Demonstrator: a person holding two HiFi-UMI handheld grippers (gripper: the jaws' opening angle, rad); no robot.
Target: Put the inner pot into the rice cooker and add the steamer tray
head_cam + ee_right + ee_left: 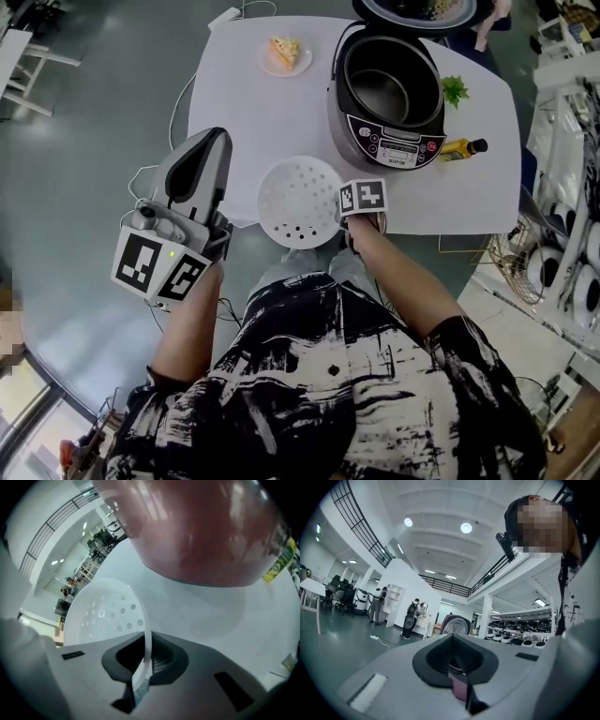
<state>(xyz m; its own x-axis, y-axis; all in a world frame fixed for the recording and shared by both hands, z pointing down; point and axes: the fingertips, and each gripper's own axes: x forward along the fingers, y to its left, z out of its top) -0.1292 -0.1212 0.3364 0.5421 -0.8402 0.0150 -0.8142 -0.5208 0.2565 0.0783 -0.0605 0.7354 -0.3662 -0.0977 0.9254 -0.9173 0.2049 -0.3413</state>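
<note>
Steamer tray (298,200), white and perforated, lies at lower centre of the head view, on the near edge of the table (244,122). Bare tabletop separates it from the rice cooker (392,142) at upper right. The cooker's lid stands open and the inner pot (380,94) sits inside. Right gripper (345,216), pointing steeply down, is clamped on the tray's right rim. The right gripper view shows the thin rim pinched between the pads and the cooker's reddish body above, a grip the head view hides. Left gripper (218,141), jaws together and empty, is held level left of the table, over the floor (75,187). A bottle (464,148) lies just right of the cooker.
</note>
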